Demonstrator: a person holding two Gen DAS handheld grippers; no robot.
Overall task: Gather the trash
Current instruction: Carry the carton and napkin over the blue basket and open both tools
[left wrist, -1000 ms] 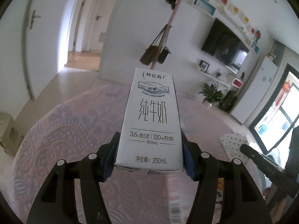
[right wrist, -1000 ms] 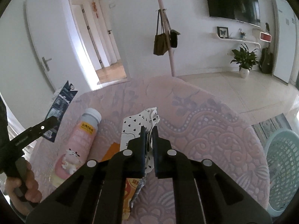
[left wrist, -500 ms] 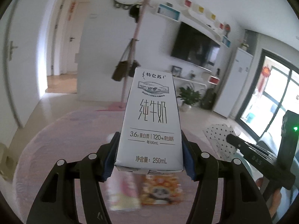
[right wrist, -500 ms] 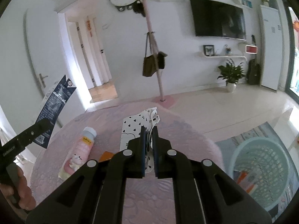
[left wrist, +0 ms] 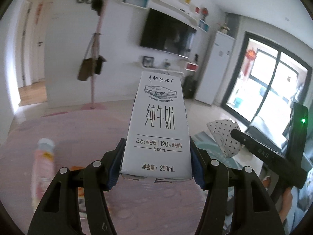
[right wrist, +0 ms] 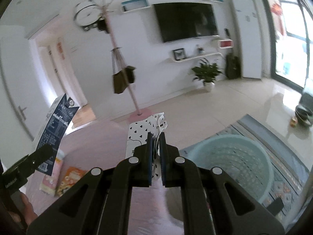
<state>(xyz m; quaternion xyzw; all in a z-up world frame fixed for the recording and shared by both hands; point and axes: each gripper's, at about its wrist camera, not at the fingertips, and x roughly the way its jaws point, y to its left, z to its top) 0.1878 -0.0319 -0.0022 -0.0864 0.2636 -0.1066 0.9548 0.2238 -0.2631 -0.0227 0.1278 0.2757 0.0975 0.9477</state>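
Left claw [left wrist: 156, 165]: clenched on the milk carton [left wrist: 157, 129], pads pressed against both side walls near its base; the carton stands upright in the grip.
Right claw [right wrist: 156, 156]: clamped on the spotted paper bag [right wrist: 140, 132], which sticks up limp above the fingertips.
Basket [right wrist: 254, 156]: pale green, on the floor rug to the right of the pink tabletop [right wrist: 93, 137], mouth open and facing up.
Left behind: a pink bottle [left wrist: 44, 168] and an orange snack packet [right wrist: 68, 180] lie on the tabletop.
Step in hand: carrying both pieces of trash toward the basket, as I judge it.
Doing it well: bring each claw squarely over the basket's mouth before letting go; the bag is light and may drift, so release it low; keep the carton upright in case liquid remains.
Hard to make out: the basket's contents are blurred; the near rim is hidden behind the right claw. The bottle is smeared by blur, and its label is unreadable. The packet is half hidden under the left claw in that view.
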